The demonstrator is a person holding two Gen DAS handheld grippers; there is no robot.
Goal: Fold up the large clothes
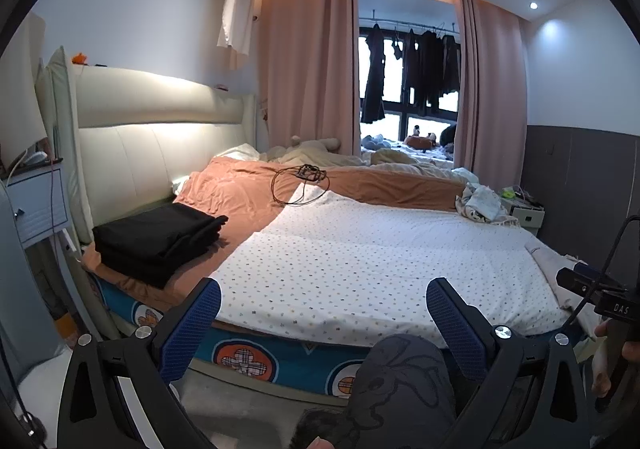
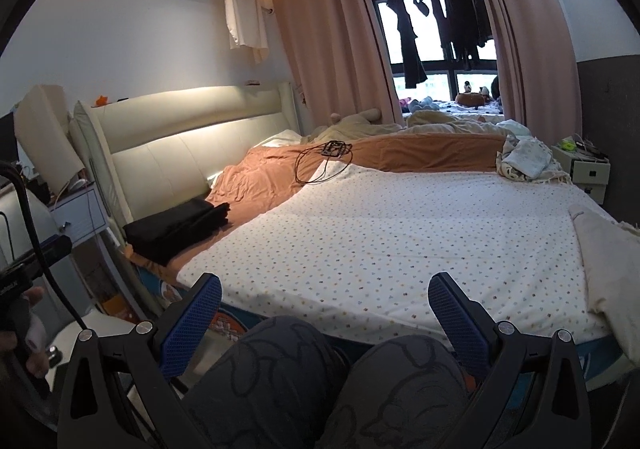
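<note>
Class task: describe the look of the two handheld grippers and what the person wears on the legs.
Both the left gripper and the right gripper have black angular frames with silver bolts; their jaws carry blue textured pads. Black cables trail from them. One housing bears white lettering. The person wears grey trousers with dark cartoon outlines.

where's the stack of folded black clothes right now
The folded black clothes sit at the bed's left edge on the orange sheet, beside the cream headboard and left of the dotted white cover.

Folded black clothes [image 1: 158, 239] on bed [image 1: 360, 261]
</note>
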